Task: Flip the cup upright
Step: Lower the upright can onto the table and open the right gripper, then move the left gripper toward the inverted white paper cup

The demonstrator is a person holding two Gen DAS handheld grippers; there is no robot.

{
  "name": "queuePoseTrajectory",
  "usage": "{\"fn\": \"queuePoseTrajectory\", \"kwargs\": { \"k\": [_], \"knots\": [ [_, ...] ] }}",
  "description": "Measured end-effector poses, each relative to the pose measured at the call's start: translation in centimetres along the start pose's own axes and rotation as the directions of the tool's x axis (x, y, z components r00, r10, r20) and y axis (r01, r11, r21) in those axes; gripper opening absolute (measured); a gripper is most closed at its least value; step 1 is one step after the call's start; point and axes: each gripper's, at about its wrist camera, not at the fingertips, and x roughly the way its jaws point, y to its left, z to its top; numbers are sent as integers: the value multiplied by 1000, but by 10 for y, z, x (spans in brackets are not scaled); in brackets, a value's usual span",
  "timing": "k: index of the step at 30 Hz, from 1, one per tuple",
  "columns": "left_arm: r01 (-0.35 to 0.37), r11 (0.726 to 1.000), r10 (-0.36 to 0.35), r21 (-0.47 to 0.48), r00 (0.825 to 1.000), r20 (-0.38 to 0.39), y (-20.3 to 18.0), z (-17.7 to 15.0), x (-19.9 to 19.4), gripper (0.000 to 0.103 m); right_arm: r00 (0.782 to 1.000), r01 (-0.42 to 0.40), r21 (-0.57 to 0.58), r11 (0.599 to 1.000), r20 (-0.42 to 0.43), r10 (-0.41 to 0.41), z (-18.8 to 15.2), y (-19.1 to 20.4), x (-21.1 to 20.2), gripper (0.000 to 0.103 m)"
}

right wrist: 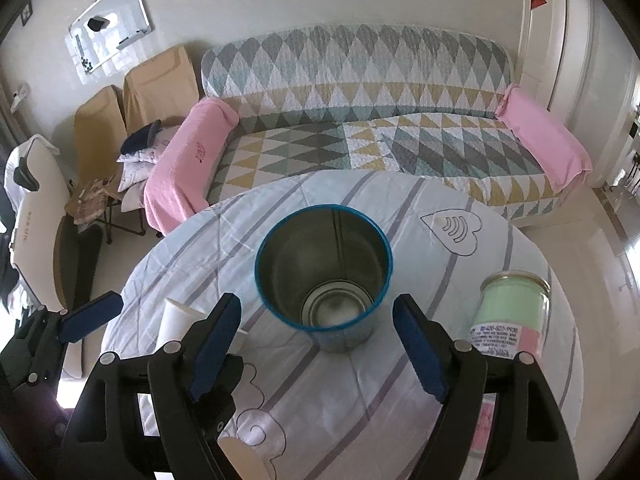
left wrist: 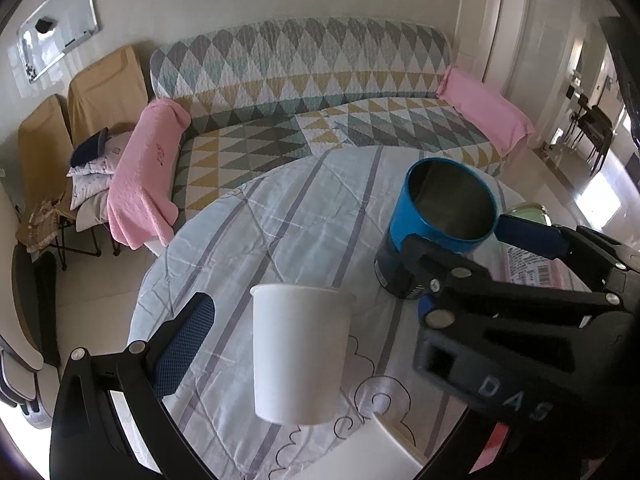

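Observation:
A white paper cup stands upright on the striped tablecloth of the round table, mouth up. My left gripper is open; the cup is between its fingers and touches neither. In the right wrist view only a sliver of the cup shows behind my right gripper's left finger. My right gripper is open and empty, hovering just in front of an open blue tin can. The right gripper also shows in the left wrist view with its fingers on either side of the can.
A glass jar with green contents and a label stands at the table's right. A white object lies at the table's near edge. A quilted sofa with pink cushions stands behind, chairs to the left.

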Motion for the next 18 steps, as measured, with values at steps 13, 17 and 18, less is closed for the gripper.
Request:
{"fn": "queuePoseTrajectory", "kwargs": {
  "k": [13, 17, 18],
  "knots": [
    [1, 998, -7, 55, 995, 103, -4, -41, -82, 103, 991, -20, 5, 1000, 129, 19, -42, 6, -90, 82],
    [-42, 996, 34, 75, 994, 108, -7, -62, -99, 103, 984, 3, 7, 1000, 179, -5, -68, 9, -116, 82],
    [-41, 996, 33, 76, 994, 108, -7, -66, -102, 103, 983, 8, 8, 1000, 181, -9, -73, 8, -120, 82]
  ]
}}
